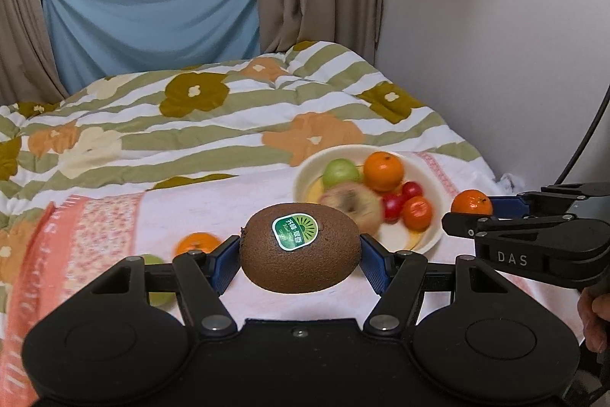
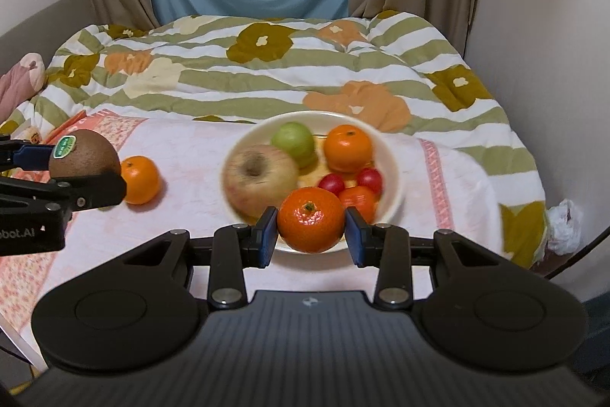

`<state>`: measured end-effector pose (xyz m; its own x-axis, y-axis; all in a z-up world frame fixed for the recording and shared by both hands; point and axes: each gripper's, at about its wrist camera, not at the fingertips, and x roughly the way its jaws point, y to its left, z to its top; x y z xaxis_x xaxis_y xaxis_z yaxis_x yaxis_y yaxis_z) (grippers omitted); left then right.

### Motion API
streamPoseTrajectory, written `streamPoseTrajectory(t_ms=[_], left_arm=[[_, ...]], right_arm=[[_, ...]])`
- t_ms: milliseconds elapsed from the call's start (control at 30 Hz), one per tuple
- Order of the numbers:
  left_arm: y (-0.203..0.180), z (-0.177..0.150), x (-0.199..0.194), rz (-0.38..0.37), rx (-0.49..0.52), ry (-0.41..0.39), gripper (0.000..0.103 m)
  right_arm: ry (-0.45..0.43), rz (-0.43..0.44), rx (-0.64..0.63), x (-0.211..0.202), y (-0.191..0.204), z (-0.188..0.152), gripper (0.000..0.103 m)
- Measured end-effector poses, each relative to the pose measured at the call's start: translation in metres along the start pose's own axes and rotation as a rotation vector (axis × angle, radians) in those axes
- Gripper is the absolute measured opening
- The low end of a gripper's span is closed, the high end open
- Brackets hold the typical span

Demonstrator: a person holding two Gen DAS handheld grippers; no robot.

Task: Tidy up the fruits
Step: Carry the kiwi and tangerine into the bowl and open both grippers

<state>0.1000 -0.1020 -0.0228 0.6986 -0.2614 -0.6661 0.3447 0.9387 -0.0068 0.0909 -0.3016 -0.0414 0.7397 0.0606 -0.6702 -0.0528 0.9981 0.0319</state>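
Right wrist view: your right gripper (image 2: 310, 230) clamps a mandarin (image 2: 310, 224), your left gripper (image 1: 301, 256) a kiwi (image 1: 300, 246); dropped carelessly, either could roll off the crowded bowl (image 2: 394, 178).

Both your wrist cameras look forward and down along their fingers, close over the bed toward the bowl (image 1: 438, 185). Your left view sits left of the bowl (image 2: 392, 155), your right view straight before it; they share bowl and quilt (image 1: 190, 124).
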Motion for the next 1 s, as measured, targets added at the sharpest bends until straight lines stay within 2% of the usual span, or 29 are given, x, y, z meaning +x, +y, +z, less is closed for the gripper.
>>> streamPoseTrajectory(t_ms=[267,500,1000], left_arm=[[-0.054,0.011,0.043,0.012,-0.008,0.042,0.070],[-0.090,0.013,0.082,0.055,0.009,0.074,0.070],[-0.141,0.008,0.135,0.208,0.294,0.071,0.070]], right_arm=[[-0.004,0.026,-0.019,0.015,-0.059,0.010,0.052],[0.016,0.074,-0.041,0.043,-0.091,0.012,0.052],[0.053,0.155,-0.062,0.091,-0.111,0.016,0.052]])
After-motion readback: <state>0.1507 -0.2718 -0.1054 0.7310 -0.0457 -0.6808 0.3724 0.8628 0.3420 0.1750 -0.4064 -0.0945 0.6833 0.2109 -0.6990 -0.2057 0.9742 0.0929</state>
